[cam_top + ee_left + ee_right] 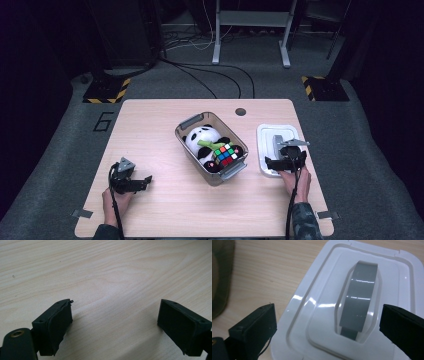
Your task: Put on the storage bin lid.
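Right gripper (327,322) open, 1 white lid (317,315), 1 grey handle (359,300)

The white plastic lid (352,300) under my right hand lies flat on the worktop (165,200), top side up, near the right edge. It is rectangular with rounded corners and stepped ridges, glossy under the light. A grey handle strap (359,302) runs along its sunken middle.

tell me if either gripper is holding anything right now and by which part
Nothing is held. The right gripper hovers with open jaws over the white lid, either side of its grey handle. The left gripper is open above the bare table.
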The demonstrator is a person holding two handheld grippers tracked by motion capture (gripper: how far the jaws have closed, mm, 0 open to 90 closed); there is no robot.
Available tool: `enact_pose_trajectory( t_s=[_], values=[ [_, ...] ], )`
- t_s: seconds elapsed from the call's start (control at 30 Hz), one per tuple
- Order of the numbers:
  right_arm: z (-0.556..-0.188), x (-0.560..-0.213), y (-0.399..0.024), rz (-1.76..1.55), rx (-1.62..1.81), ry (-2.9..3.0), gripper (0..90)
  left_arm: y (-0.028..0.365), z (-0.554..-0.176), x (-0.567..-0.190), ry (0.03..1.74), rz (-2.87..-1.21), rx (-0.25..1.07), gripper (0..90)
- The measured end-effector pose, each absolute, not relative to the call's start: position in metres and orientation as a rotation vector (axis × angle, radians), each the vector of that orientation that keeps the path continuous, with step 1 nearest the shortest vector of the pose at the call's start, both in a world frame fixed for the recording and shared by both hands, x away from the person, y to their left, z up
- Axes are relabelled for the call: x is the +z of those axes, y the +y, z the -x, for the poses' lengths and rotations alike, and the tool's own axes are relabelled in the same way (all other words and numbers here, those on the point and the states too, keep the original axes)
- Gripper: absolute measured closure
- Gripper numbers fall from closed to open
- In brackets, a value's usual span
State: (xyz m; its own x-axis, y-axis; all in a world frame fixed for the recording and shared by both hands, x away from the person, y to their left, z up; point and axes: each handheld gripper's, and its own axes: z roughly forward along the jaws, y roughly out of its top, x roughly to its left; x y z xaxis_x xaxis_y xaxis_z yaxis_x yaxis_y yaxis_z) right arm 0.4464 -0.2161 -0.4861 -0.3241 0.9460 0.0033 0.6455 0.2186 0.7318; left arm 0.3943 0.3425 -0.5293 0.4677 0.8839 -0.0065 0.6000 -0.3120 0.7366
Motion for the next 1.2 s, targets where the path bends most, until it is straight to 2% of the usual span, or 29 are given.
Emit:
enact_pose_trajectory(
  t_s=[0.07,0.1,0.2,0.37,0.63,0.8,1.2],
  values=[
    [-0.454,-0.486,-0.217,-1.47,0.884,2.041,6.7,0.342,-0.394,-0.53,1.227,-2.029,0.537,12.0],
    [-0.458,-0.486,-0.218,-1.473,0.877,2.035,13.3,0.342,-0.394,-0.53,1.226,-2.029,0.536,11.9],
    [-0.468,-0.488,-0.219,-1.476,0.837,1.991,16.9,0.342,-0.394,-0.529,1.226,-2.033,0.534,12.0],
    [-0.482,-0.49,-0.223,-1.508,0.82,1.956,36.5,0.342,-0.394,-0.53,1.225,-2.025,0.54,12.0],
    [-0.489,-0.495,-0.222,-1.549,0.793,1.946,60.9,0.342,-0.394,-0.529,1.217,-2.032,0.529,12.9],
    [-0.489,-0.495,-0.226,-1.558,0.809,1.937,66.3,0.342,-0.394,-0.529,1.216,-2.033,0.529,13.2],
    [-0.479,-0.478,-0.233,-1.547,0.907,1.961,66.7,0.342,-0.394,-0.529,1.217,-2.033,0.529,13.2]
  ],
)
